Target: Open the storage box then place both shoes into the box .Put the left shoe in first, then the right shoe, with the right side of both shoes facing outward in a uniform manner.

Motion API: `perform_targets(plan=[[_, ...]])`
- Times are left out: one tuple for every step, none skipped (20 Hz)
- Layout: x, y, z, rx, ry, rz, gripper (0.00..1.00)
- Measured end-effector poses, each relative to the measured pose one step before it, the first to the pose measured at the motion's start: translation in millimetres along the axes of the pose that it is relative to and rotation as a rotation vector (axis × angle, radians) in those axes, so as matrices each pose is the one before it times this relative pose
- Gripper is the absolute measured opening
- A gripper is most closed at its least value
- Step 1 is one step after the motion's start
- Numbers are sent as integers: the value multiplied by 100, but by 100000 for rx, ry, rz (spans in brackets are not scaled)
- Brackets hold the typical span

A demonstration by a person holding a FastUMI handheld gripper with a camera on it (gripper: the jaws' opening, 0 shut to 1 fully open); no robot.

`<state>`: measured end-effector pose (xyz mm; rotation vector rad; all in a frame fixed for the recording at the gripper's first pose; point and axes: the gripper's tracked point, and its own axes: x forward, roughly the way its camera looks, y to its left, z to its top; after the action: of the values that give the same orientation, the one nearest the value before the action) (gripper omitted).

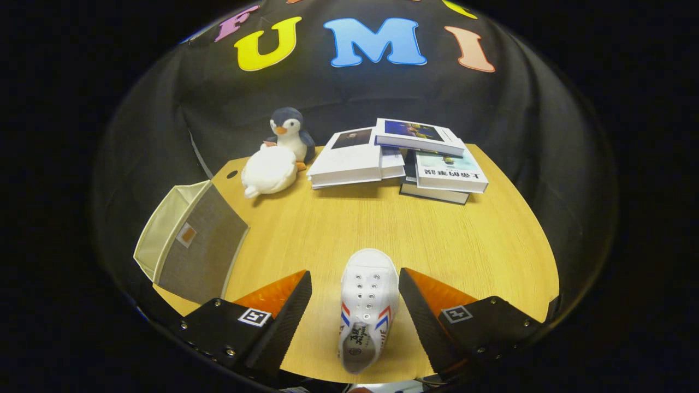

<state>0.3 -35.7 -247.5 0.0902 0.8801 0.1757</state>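
A white canvas shoe with red and blue side stripes lies on the wooden table, toe pointing away from me. It sits between my two fingers, closer to the right finger, with a gap on the left side. My gripper is open around it and neither finger presses on it. A grey fabric storage box with a cream lining stands at the table's left edge, to the left of my left finger, its open top facing left and away.
At the far side of the table sit a plush penguin and a white plush toy. Right of them lies a loose stack of several books. Bare tabletop stretches between the shoe and those things.
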Motion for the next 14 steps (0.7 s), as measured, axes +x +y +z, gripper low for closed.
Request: perform_targets(plan=[[190,-561,-618,-219,1021,-684,98],[148,-589,-545,-321,1150,-935,98],[163,-431,-646,-360,1125,-421,98],[223,-295,-539,-265,1187,-335,98],[196,-362,-567,-454,1051,-462,98],[224,-439,-532,-641,1270,-742,98],[247,-410,-648,-728,1413,-971,98],[264,-290,-575,-655,1482,-587,98],[314,-358,-656,-368,1498,-434,98],[251,-141,-572,86,1506,11,98],[321,-37,-522,411,1262,262,98],[316,-38,-374,355,918,53,98],[365,-62,-537,32,1291,66,98],[295,11,-463,-182,1439,86,98]])
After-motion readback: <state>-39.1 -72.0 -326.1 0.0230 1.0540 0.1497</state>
